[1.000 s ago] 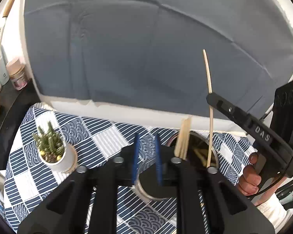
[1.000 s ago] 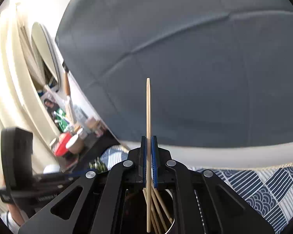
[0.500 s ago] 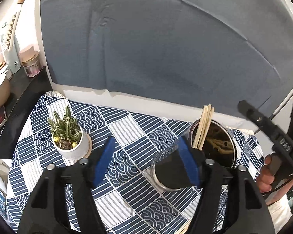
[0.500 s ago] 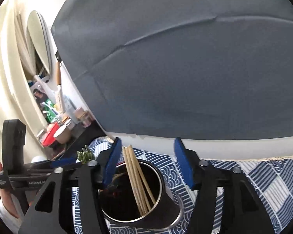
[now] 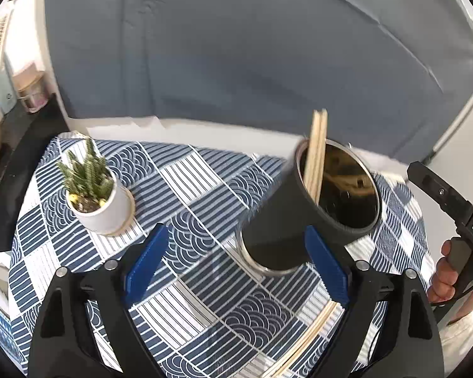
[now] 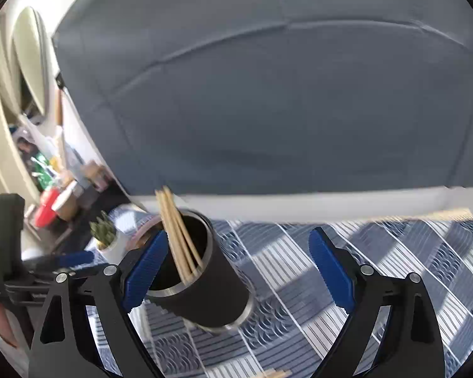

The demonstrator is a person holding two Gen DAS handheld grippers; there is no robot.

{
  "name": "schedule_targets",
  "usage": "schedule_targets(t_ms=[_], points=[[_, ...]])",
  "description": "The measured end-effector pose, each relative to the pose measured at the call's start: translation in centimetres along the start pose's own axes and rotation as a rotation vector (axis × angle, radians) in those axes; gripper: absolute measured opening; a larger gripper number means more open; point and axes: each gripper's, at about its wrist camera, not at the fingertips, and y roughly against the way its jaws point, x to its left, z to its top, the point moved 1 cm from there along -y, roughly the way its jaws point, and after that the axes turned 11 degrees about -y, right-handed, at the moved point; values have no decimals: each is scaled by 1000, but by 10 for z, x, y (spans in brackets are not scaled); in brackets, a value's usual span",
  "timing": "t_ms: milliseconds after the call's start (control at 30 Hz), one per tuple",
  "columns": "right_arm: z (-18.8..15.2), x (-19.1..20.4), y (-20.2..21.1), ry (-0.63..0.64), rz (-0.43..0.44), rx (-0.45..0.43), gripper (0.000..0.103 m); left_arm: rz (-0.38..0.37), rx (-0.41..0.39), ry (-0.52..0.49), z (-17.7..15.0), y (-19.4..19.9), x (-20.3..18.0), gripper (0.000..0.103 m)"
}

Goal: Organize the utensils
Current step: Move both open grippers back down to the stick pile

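A black cup (image 5: 287, 220) with a metal rim stands on the blue-and-white patterned cloth (image 5: 186, 176). Several wooden chopsticks (image 5: 317, 154) lean inside it. More chopsticks (image 5: 309, 340) lie loose on the cloth near my right finger. My left gripper (image 5: 236, 264) hangs over the cloth, its jaws opening, pads clear of the cup beyond them. My right gripper (image 6: 238, 271) is also opening, with the cup (image 6: 211, 280) and its chopsticks (image 6: 176, 236) just past its left pad, nothing gripped. Each gripper shows in the other's view: the right gripper (image 5: 425, 179) and the left gripper (image 6: 63, 261).
A small cactus in a white pot (image 5: 94, 201) stands at the cloth's left side. A large grey cushion (image 5: 236, 47) rises behind the table. Jars and bottles (image 6: 56, 201) crowd a dark shelf at the far left. A person's hand (image 5: 441, 280) holds the right gripper.
My right gripper let go of the upright chopstick, which now leans in the cup, and swung right. Both grippers went from nearly shut to wide open, and the left sank toward the cloth.
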Motion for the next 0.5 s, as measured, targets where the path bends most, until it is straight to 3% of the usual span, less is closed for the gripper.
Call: schedule_targets(t_ms=[500], points=[[-105, -44, 10, -128, -263, 182, 87, -173, 180, -221, -55, -52, -41, 90]])
